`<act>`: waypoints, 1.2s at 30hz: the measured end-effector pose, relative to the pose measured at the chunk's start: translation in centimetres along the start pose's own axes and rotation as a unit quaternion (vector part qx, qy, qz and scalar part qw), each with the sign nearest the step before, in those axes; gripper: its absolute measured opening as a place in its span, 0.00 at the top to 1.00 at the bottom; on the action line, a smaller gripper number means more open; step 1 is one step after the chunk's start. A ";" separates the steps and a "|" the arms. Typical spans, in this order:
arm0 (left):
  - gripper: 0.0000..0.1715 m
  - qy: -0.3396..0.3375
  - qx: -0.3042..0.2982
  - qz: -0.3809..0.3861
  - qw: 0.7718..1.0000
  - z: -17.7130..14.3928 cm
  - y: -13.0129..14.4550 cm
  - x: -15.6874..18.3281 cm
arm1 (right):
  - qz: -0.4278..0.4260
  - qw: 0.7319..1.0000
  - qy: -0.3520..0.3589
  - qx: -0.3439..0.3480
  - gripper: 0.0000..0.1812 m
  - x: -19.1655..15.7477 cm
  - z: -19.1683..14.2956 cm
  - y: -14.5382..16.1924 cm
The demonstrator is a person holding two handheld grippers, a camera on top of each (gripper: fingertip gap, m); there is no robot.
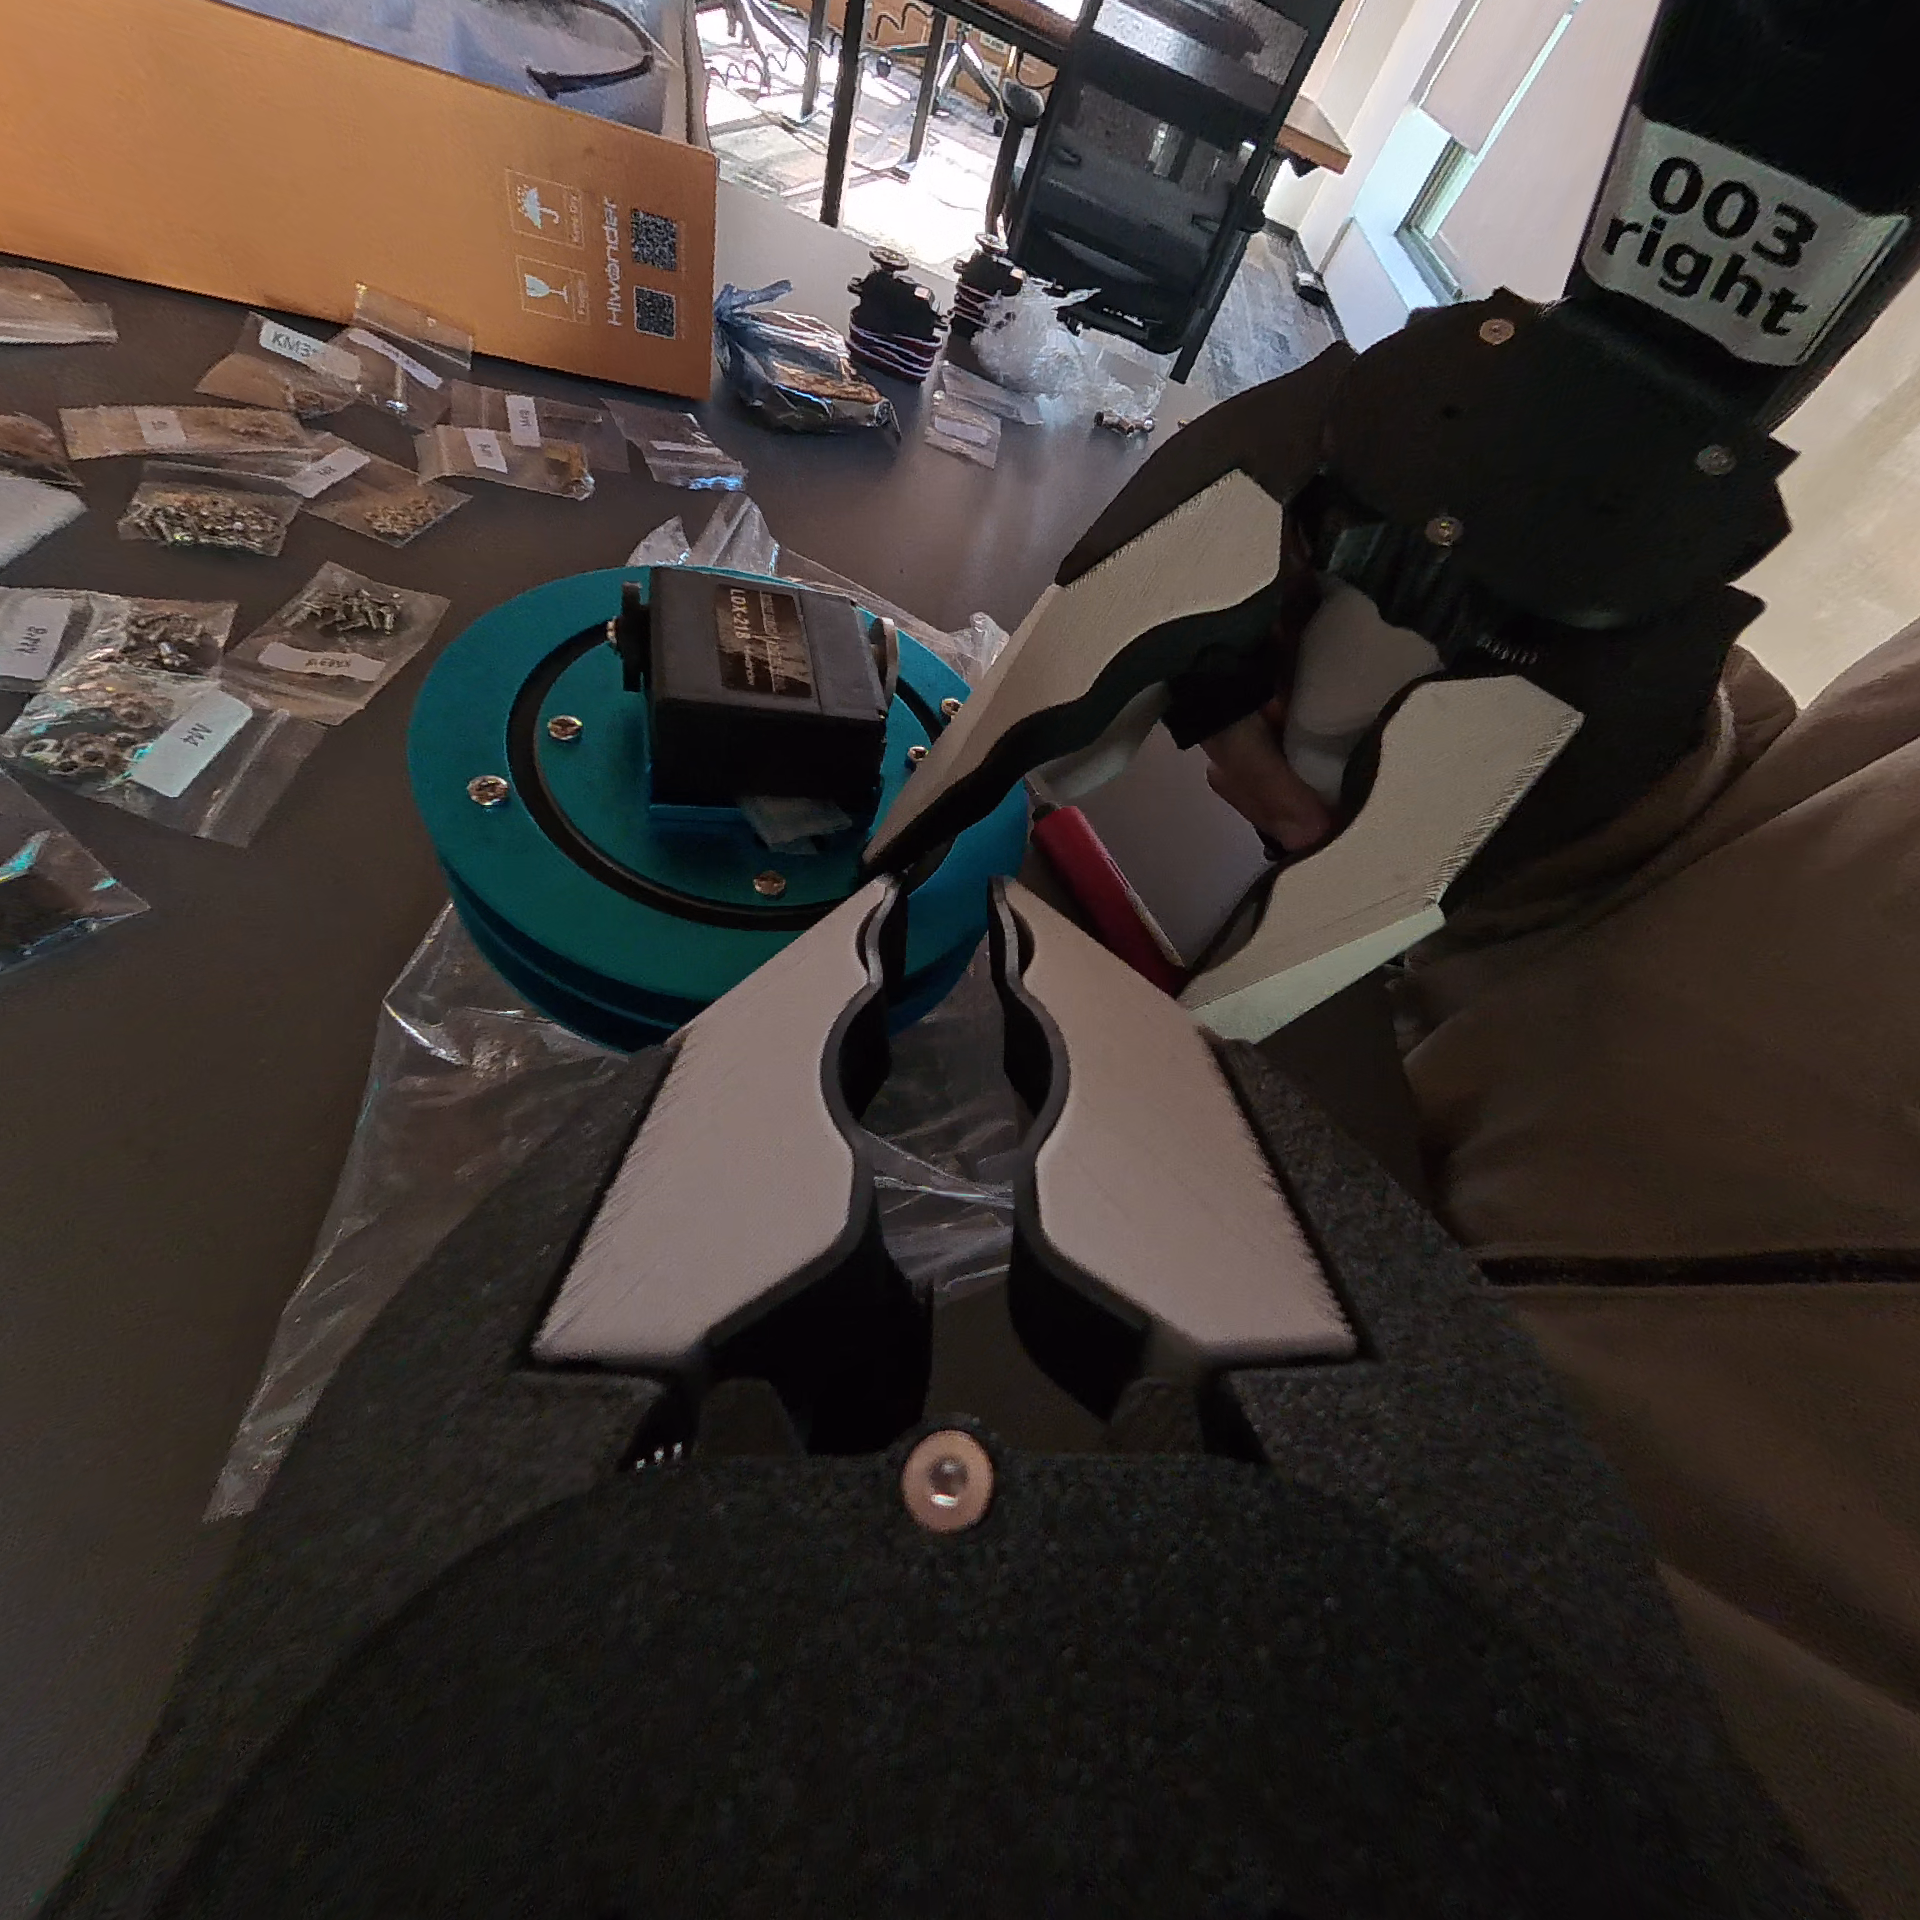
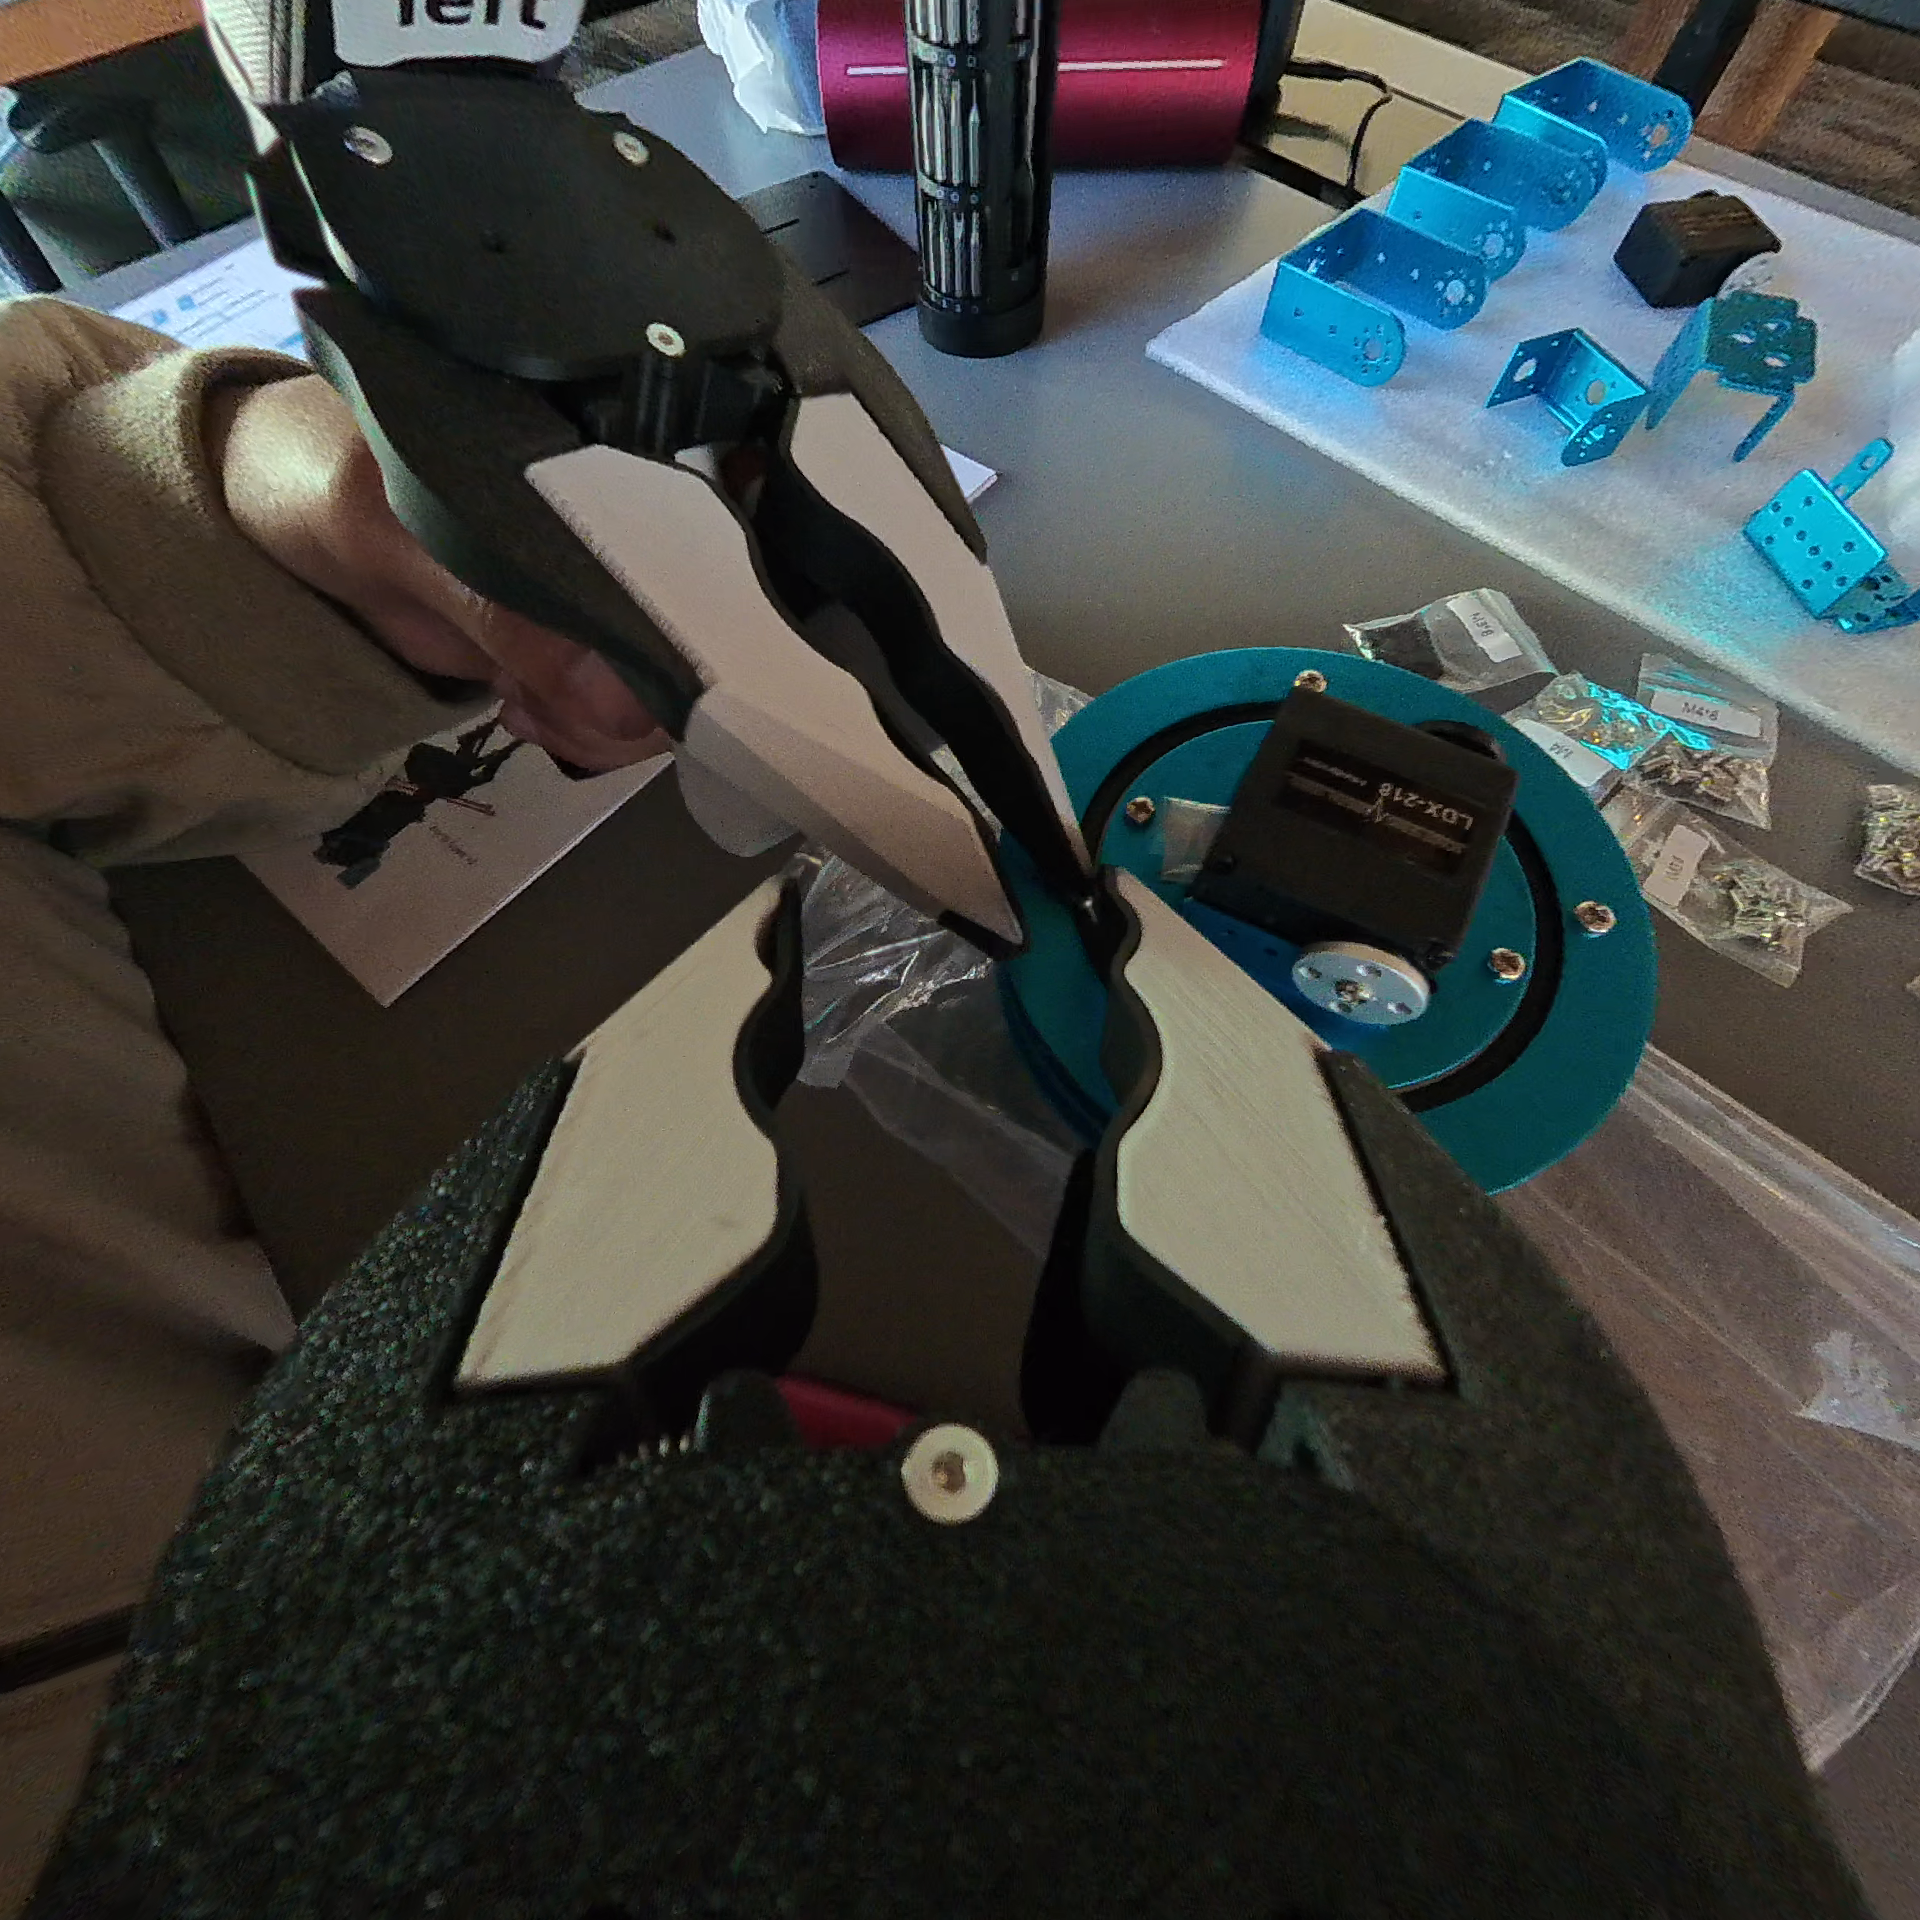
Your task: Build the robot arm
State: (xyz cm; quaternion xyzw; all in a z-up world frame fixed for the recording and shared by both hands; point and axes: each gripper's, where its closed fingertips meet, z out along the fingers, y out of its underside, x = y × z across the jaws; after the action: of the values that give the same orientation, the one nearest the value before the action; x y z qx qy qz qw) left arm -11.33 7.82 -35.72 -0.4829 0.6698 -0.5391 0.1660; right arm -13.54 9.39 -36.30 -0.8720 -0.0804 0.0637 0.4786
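A round teal metal base (image 1: 499,727) lies on a clear plastic bag (image 1: 468,1091) on the dark table. A black servo (image 1: 769,686) stands on its inner ring. My left gripper (image 1: 942,891) is at the near rim of the base, with a narrow gap between its jaws and nothing seen in it. My right gripper (image 1: 1034,930) is wide open, one fingertip touching the rim beside the left one. In the right wrist view, the right gripper (image 2: 951,883) is open at the edge of the base (image 2: 1558,1091), the left gripper (image 2: 1051,912) comes in from the upper left, and the servo (image 2: 1361,831) lies beyond.
Small bags of screws (image 1: 208,520) and an orange box (image 1: 312,187) lie to the left. Blue brackets (image 2: 1455,229) sit on white foam (image 2: 1351,416), near a black bit holder (image 2: 982,177). A printed sheet (image 2: 416,883) lies by a sleeve. A red rod (image 1: 1101,894) shows under the right gripper. The tips of both grippers are at nearly the same place. Both grippers' tips are roughly 4 cm from the black servo (image 1: 769,686). My right wrist view (image 2: 1299,777) looks at it from another angle.
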 end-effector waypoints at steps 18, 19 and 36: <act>0.92 0.000 0.005 -0.001 1.000 -0.3 -0.2 -0.1 | -0.019 1.000 0.013 -0.013 0.81 0.8 -0.7 0.5; 0.91 0.002 0.004 -0.002 1.000 -0.2 -0.2 0.0 | -0.014 1.000 0.006 -0.012 0.80 0.6 -0.7 0.4; 0.91 -0.010 -0.002 0.004 1.000 0.1 0.1 -0.2 | 0.001 1.000 -0.017 -0.015 0.81 0.6 -0.7 0.5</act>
State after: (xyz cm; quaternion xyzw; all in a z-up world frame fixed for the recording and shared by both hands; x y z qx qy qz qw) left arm -11.16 7.88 -35.87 -0.4859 0.6708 -0.5327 0.1740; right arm -12.77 8.62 -36.40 -0.8779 -0.0887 0.0773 0.4642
